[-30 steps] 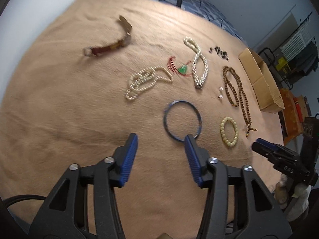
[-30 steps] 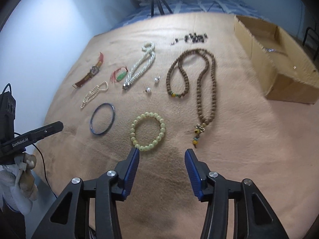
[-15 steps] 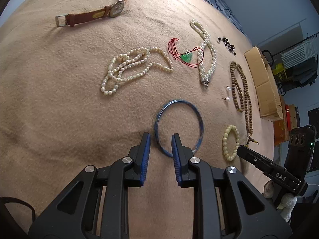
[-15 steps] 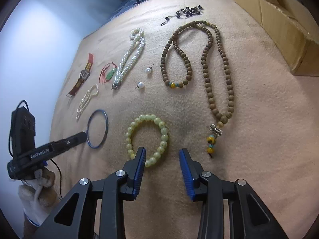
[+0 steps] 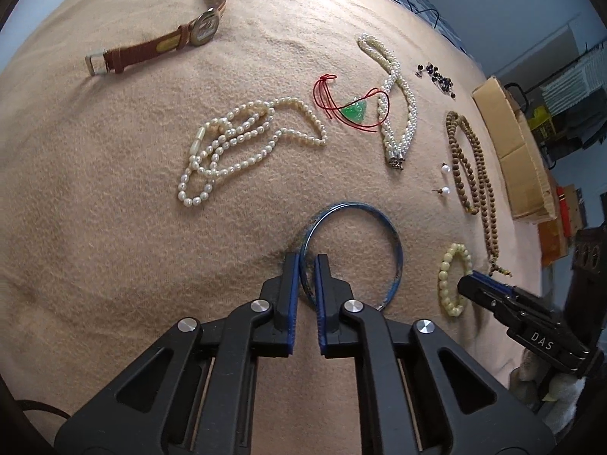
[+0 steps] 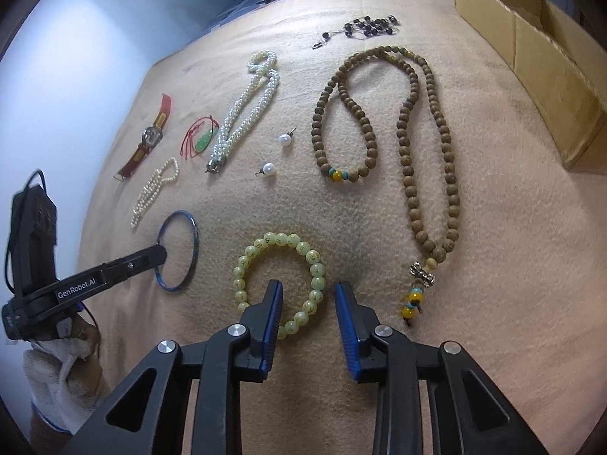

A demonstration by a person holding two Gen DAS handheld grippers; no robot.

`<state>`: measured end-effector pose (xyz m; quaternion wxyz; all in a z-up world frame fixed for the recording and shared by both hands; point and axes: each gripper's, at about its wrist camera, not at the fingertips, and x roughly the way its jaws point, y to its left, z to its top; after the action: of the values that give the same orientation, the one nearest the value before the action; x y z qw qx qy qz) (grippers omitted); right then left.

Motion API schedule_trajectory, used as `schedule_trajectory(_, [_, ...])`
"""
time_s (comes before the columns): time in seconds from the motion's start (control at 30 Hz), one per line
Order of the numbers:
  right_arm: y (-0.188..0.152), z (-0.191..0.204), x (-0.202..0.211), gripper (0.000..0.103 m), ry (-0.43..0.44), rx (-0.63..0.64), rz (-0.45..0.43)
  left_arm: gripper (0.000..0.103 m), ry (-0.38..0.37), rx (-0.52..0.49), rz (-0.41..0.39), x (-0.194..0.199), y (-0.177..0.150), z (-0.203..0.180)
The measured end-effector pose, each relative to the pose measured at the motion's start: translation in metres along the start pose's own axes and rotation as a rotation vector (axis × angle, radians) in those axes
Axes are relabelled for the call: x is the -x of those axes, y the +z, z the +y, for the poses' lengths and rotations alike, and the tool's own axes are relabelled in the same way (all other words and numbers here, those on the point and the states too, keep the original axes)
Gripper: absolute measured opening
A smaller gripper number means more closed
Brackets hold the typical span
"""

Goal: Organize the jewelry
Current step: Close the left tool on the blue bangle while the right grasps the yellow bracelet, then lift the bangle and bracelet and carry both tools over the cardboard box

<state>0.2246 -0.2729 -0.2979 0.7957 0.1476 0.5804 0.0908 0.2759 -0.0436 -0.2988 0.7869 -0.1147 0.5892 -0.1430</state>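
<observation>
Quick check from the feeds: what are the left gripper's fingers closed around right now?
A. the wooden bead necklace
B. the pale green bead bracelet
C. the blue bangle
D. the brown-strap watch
C: in the left wrist view the left gripper has its two blue pads pinched on the near rim of the blue bangle, while the right gripper stands open over the pale green bead bracelet.

Tan blanket (image 6: 474, 227), blue-grey walls (image 6: 76, 38)
</observation>
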Motion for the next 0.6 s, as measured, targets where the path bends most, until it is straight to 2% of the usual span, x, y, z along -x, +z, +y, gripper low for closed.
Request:
schedule_trajectory(0.2, [0.001,0.015,-0.005,0.009,-0.085,0.083,-0.011,0.003,0.040,-0.025,-0.042,0.001,-0.004,-0.006])
schedule_trajectory(0.6, [-0.008,0.012,0.012,0.005,-0.088,0.113,-0.076,0.002,0.081,-0.078,-0.123,0.022,-0.016,-0.020])
